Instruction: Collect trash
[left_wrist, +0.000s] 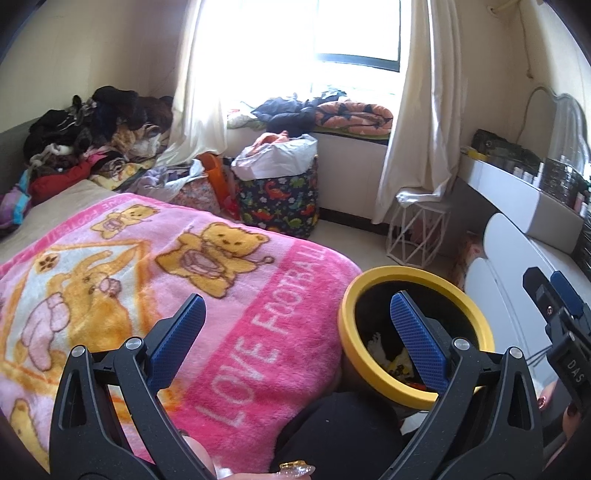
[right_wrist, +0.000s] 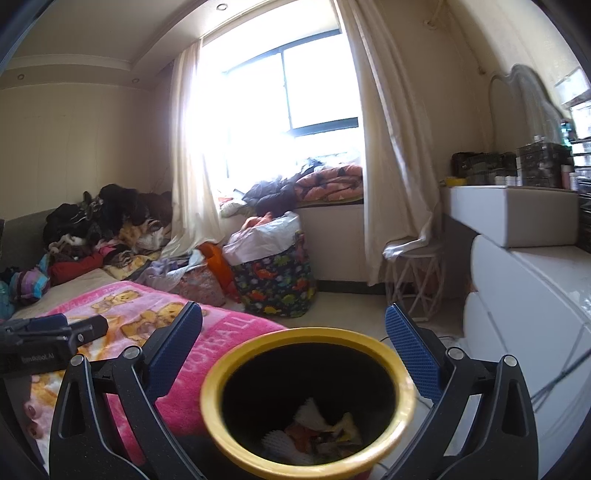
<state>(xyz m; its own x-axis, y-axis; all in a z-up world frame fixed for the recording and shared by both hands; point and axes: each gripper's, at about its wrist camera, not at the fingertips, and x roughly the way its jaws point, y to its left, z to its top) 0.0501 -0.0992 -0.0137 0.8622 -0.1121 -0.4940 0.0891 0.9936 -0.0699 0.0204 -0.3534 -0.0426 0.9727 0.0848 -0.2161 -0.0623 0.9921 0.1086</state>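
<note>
Both wrist views face window (bedside); share bin (left_wrist: 415, 334) (right_wrist: 308, 402), near.

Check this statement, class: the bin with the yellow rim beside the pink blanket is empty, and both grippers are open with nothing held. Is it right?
One detail is wrong. The bin is not empty: the right wrist view shows scraps of trash at its bottom. The rest holds: it has a yellow rim and stands beside the pink blanket, and the left gripper and right gripper are open with nothing held.
</note>
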